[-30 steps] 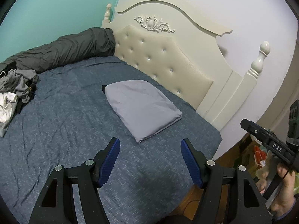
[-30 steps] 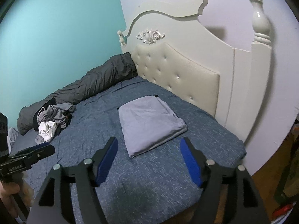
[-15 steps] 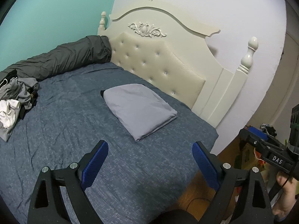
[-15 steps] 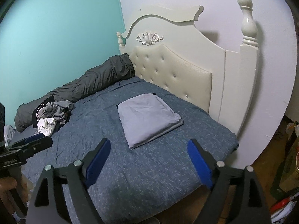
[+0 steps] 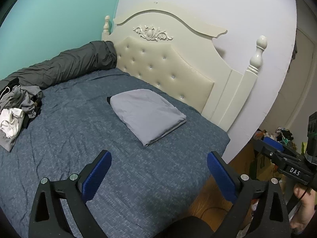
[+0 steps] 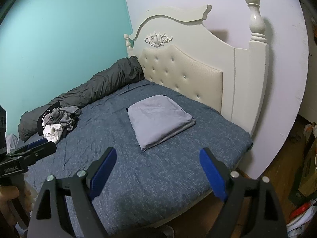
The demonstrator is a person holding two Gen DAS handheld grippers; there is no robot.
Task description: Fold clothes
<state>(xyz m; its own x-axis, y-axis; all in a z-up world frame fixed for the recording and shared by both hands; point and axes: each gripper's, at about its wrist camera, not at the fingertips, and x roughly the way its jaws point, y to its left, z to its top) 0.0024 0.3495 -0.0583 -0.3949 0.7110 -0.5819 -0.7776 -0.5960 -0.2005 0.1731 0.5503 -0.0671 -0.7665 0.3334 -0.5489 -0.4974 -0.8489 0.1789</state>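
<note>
A folded light grey garment (image 5: 147, 114) (image 6: 158, 121) lies flat on the blue bed cover (image 5: 79, 138) (image 6: 168, 168), close to the headboard. A heap of unfolded grey, white and black clothes (image 5: 17, 107) (image 6: 57, 121) sits at the far left of the bed. My left gripper (image 5: 159, 155) hovers over the near part of the bed, short of the folded garment; its jaws are opening and nothing is between them. My right gripper (image 6: 158, 151) hangs beside it, open and empty, also short of the garment.
A rolled dark grey duvet (image 5: 65, 67) (image 6: 103, 87) runs along the teal wall. The cream tufted headboard (image 5: 178, 67) stands behind the garment. To the right of the bed are wooden floor and clutter (image 5: 277, 134). A hand (image 5: 303, 208) holds the right gripper's handle.
Both grippers have drawn back from the folded garment, so more of the bed and floor shows. Both pairs of jaws have spread wider. The garment lies unmoved.
</note>
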